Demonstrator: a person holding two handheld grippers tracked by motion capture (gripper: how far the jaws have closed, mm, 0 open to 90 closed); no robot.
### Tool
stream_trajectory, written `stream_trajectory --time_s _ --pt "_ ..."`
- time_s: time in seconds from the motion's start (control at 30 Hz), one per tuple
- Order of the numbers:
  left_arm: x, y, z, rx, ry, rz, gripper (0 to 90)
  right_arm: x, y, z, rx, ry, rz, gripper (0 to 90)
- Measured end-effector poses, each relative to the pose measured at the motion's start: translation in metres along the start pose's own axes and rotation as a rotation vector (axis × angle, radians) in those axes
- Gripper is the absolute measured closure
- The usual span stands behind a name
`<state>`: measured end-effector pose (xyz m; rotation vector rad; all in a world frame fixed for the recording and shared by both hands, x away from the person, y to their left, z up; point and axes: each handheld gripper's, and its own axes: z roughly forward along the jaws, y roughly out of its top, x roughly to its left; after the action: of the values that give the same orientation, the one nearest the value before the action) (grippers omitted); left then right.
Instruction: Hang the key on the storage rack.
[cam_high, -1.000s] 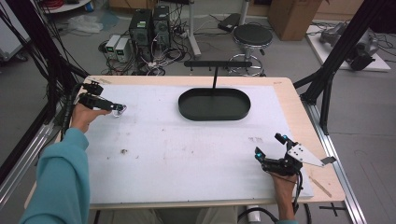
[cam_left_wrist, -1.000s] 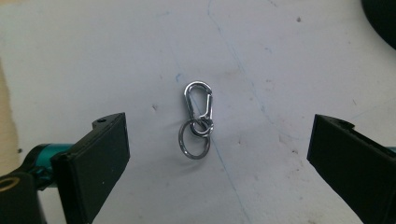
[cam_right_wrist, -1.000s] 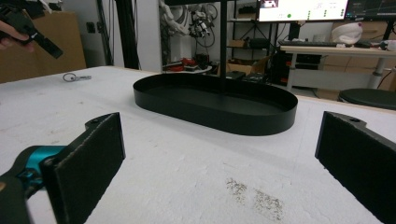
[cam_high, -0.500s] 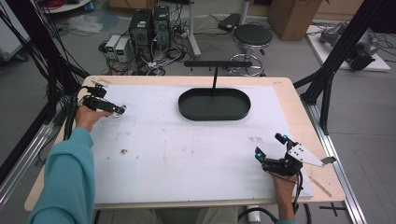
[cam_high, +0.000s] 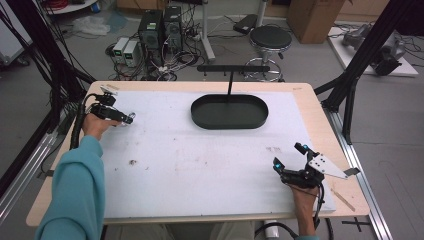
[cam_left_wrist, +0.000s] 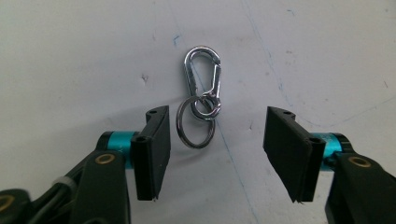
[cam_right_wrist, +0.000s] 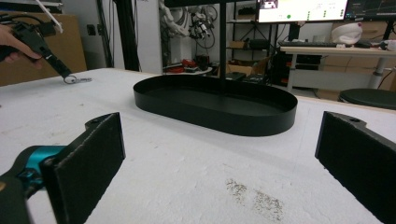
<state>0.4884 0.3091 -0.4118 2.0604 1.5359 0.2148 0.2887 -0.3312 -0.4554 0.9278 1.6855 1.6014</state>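
Note:
A silver carabiner (cam_left_wrist: 201, 77) with a key ring (cam_left_wrist: 195, 123) linked to it lies flat on the white table top. My left gripper (cam_left_wrist: 217, 140) points down over it and its jaws have just been closing. The ring lies between the pads, close to the left pad (cam_left_wrist: 156, 149), and neither pad presses on it. In the high view the left gripper (cam_high: 126, 119) is at the table's far left, with the carabiner (cam_high: 131, 116) at its tip. My right gripper (cam_high: 289, 156) rests near the front right edge, open, with nothing between its jaws.
A black oval tray (cam_high: 230, 125) stands at the back middle of the table, under a black T-shaped stand (cam_high: 231, 75). In the right gripper view the tray (cam_right_wrist: 219, 121) lies ahead. Small dark stains (cam_high: 132, 162) mark the white mat.
The left forearm has shifted slightly over the far left of the table. The right hand and its gripper have kept still.

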Motion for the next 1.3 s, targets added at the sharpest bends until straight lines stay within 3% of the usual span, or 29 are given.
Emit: stream_trajectory --time_s 0.33,0.93,1.1,1.3 --pt "0.001 -0.0005 0.0028 0.015 0.019 -0.002 52.7 0.0001 0.0 -0.0003 0.001 0.0 0.005 0.8" --pt "-0.0018 -0.0001 0.0046 0.006 -0.007 -0.017 72.0 0.0 -0.0001 -0.0004 0.001 0.001 0.007 0.8" --pt "-0.0004 0.0003 0.0048 -0.006 -0.013 -0.068 73.6 0.0 -0.0001 -0.0005 0.003 0.001 0.007 0.8" --pt "0.001 0.0006 0.0043 -0.004 -0.009 -0.087 78.3 0.0 -0.0001 -0.0005 0.002 0.002 0.007 0.8"
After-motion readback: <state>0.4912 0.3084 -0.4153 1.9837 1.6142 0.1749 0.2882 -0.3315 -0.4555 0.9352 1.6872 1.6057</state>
